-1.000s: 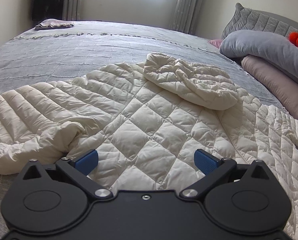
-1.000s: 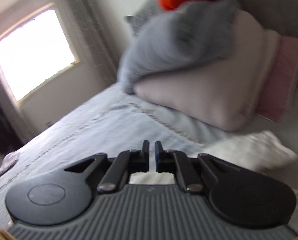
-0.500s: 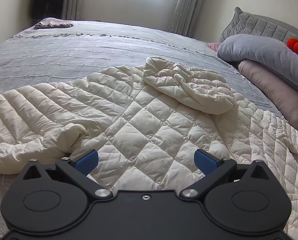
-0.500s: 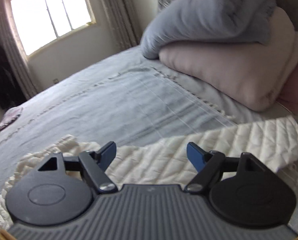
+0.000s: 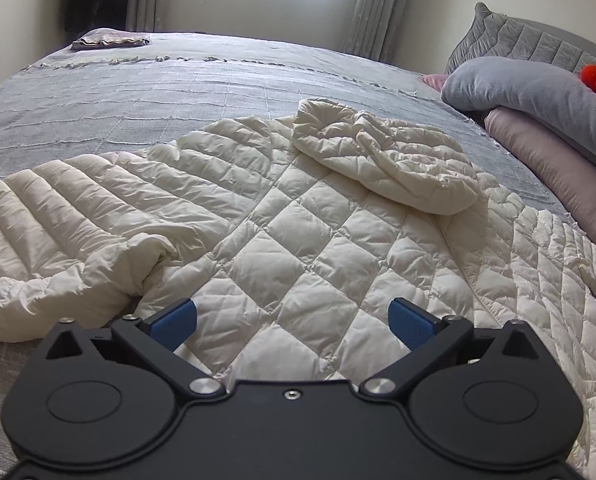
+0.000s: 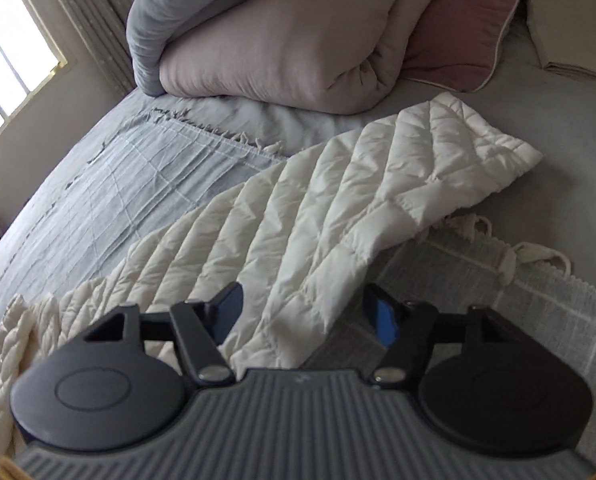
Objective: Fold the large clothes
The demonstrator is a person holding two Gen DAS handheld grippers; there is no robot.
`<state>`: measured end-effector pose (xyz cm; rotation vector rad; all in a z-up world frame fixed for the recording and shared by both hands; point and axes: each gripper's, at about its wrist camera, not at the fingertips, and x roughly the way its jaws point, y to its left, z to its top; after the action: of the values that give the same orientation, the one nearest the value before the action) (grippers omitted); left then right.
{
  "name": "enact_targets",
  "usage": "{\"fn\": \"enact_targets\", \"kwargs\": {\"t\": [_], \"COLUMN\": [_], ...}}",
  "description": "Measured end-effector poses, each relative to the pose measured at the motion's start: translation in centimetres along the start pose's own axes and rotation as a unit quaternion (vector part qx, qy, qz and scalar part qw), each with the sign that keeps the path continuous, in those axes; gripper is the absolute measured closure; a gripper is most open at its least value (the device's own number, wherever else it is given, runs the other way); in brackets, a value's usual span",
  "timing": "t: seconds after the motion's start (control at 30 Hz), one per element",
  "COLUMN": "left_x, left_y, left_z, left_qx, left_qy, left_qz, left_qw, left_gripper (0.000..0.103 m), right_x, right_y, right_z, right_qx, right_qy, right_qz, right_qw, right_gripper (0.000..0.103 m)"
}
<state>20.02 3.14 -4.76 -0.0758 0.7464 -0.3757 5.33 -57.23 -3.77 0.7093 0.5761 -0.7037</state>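
Two grippers hover with fingers spread over the cream quilted jacket [image 5: 281,248], which lies flat on the grey bed [image 5: 137,96]. My right gripper [image 6: 302,312], pinched together a second ago, has parted its fingers and now sits over the sleeve [image 6: 378,184] below the stacked pillows [image 6: 281,48]; apparently that sleeve was just laid out. My left gripper [image 5: 293,316] holds nothing near the hem. No containers appear.

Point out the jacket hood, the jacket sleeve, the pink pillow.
jacket hood [image 5: 386,160], left wrist view, crumpled top.
jacket sleeve [image 6: 438,160], right wrist view, quilted panel near the cuff.
pink pillow [image 6: 458,24], right wrist view, front face.
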Motion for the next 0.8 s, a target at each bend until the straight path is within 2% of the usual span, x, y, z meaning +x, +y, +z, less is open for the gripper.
{"fn": "enact_targets", "kwargs": {"t": [0.07, 0.13, 0.17, 0.33, 0.47, 0.53, 0.63, 0.8], "left_x": [0.1, 0.1, 0.1, 0.1, -0.1, -0.2, -0.4, -0.8], "left_y": [0.1, 0.2, 0.3, 0.4, 0.4, 0.3, 0.4, 1.0], "left_z": [0.0, 0.0, 0.0, 0.2, 0.3, 0.3, 0.3, 0.6], "left_qx": [0.002, -0.001, -0.003, -0.008, -0.009, -0.009, -0.011, -0.019], "left_qy": [-0.002, -0.003, -0.003, -0.004, -0.006, -0.007, -0.009, -0.015], "left_qz": [0.001, 0.002, 0.002, 0.003, 0.001, -0.001, -0.002, -0.001], "left_qw": [1.0, 1.0, 1.0, 1.0, 0.9999, 0.9999, 0.9999, 0.9997], "left_gripper": [0.0, 0.0, 0.0, 0.0, 0.0, 0.0, 0.0, 0.0], "right_x": [0.5, 0.1, -0.5, -5.0, -8.3, -9.1, -9.4, -7.0], "right_y": [0.2, 1.3, 2.3, 9.4, 16.7, 20.5, 26.1, 33.0], "right_z": [0.3, 0.7, 1.0, 1.9, 0.4, -1.1, -4.7, -12.7], "right_qx": [0.01, 0.004, -0.009, -0.095, -0.19, -0.245, -0.333, -0.438], "right_qy": [-0.014, -0.037, -0.054, -0.127, -0.144, -0.139, -0.126, -0.055], "right_qz": [-0.008, -0.012, -0.007, 0.046, 0.103, 0.123, 0.146, 0.166], "right_qw": [1.0, 0.999, 0.998, 0.986, 0.966, 0.952, 0.923, 0.882], "right_gripper": [0.075, 0.091, 0.094, 0.096, 0.096, 0.096, 0.096, 0.096]}}
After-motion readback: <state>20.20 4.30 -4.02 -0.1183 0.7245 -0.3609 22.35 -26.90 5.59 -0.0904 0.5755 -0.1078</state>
